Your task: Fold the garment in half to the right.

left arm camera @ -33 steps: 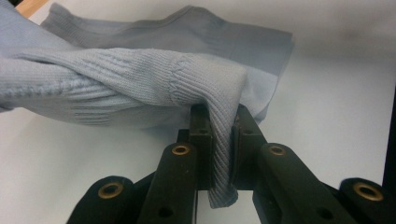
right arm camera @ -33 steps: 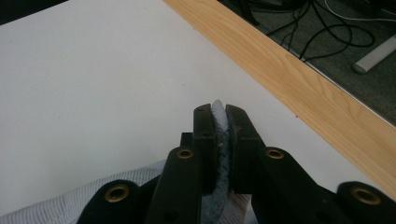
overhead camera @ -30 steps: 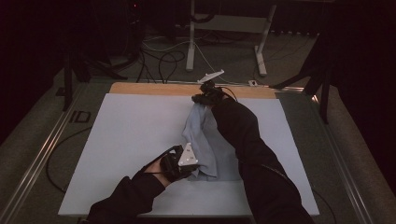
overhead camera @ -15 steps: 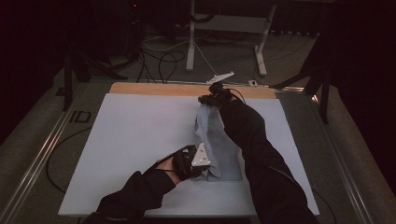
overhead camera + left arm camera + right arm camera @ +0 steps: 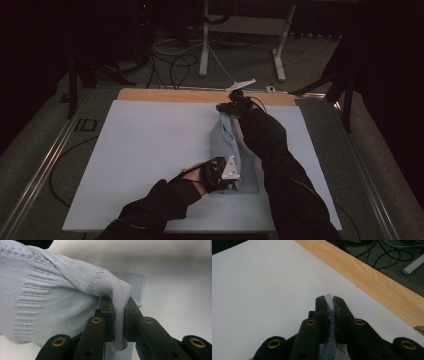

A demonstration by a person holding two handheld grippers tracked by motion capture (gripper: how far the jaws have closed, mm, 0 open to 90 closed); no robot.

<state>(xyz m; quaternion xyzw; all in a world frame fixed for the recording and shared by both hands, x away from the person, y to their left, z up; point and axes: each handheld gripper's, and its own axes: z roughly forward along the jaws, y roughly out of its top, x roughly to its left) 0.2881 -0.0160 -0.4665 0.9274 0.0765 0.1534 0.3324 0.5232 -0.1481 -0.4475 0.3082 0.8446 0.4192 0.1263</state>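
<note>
A pale blue knitted garment [image 5: 227, 145] lies stretched lengthwise on the white table sheet [image 5: 150, 145], right of centre. My left gripper [image 5: 227, 172] is at its near end, shut on a ribbed hem. In the left gripper view the knit [image 5: 55, 302] folds over the jaws, and a strip of it is pinched at my left gripper [image 5: 119, 302]. My right gripper [image 5: 225, 107] is at the far end, near the wooden edge, shut on the cloth. The right gripper view has a thick blue seam [image 5: 330, 312] clamped at my right gripper [image 5: 330, 300].
A bare wooden strip [image 5: 170, 95] runs along the table's far edge. Beyond it stand a white metal stand [image 5: 205, 45] and cables on the floor [image 5: 170, 60]. Metal rails [image 5: 45, 160] border the table on the left. Open white sheet lies left of the garment.
My left gripper has moved right along the near edge, carrying the hem with it. The garment has been folded narrower. My right gripper has shifted slightly toward the far edge.
</note>
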